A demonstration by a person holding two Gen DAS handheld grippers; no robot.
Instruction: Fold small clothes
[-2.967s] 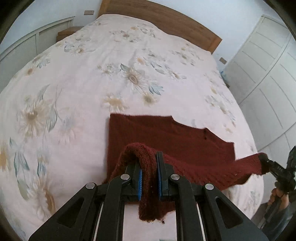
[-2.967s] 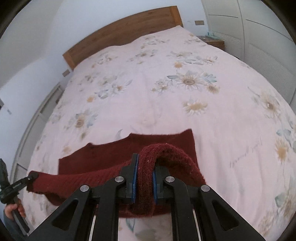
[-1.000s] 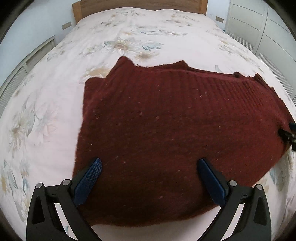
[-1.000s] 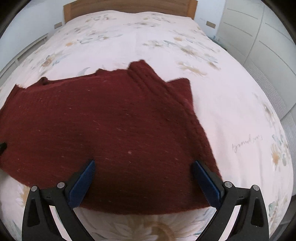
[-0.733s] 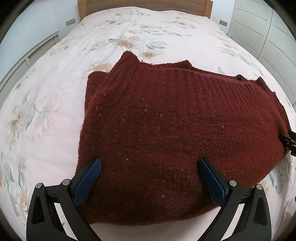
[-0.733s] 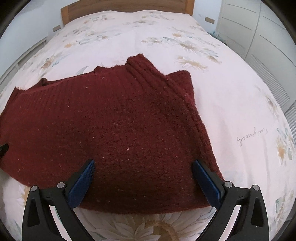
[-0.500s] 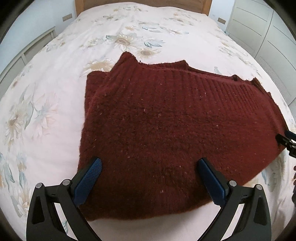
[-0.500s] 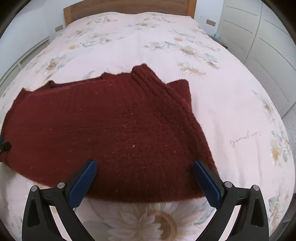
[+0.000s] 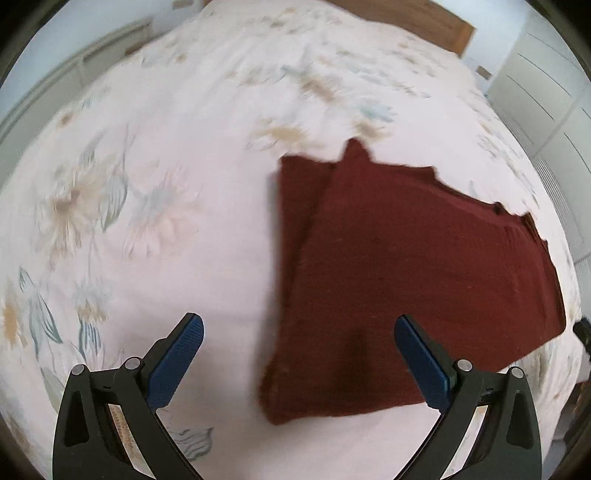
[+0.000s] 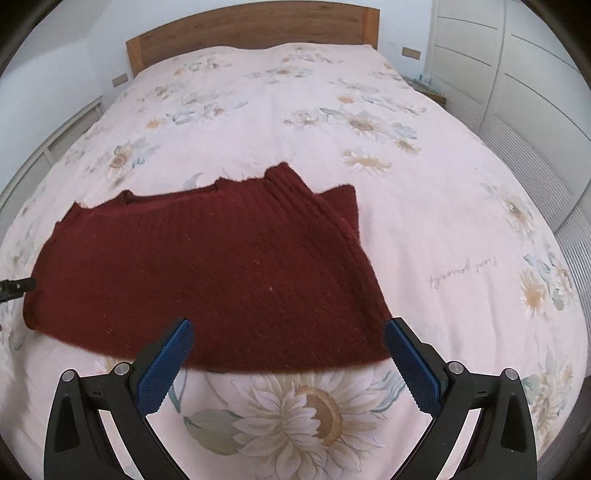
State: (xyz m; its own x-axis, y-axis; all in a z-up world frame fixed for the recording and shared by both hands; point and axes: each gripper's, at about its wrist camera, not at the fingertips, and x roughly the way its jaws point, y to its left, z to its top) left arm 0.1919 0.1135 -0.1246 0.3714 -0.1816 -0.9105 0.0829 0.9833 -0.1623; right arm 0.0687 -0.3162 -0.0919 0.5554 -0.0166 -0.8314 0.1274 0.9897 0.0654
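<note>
Both my left tongs [image 9: 297,354] and right tongs [image 10: 288,354] gape empty; the fuzzy maroon knit sweater [image 10: 207,280] lies folded at 12 o'clock on the floral bedspread [image 10: 443,206].

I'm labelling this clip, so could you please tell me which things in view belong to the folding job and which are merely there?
Belong to the job:
- dark red knitted sweater, lying folded on the bed
- left gripper, jaws open
- right gripper, jaws open

Merely there:
- floral bedspread
- wooden headboard
- white wardrobe doors

Folded maroon sweater [image 10: 207,273] flat on flower-printed bed [image 10: 443,206]
</note>
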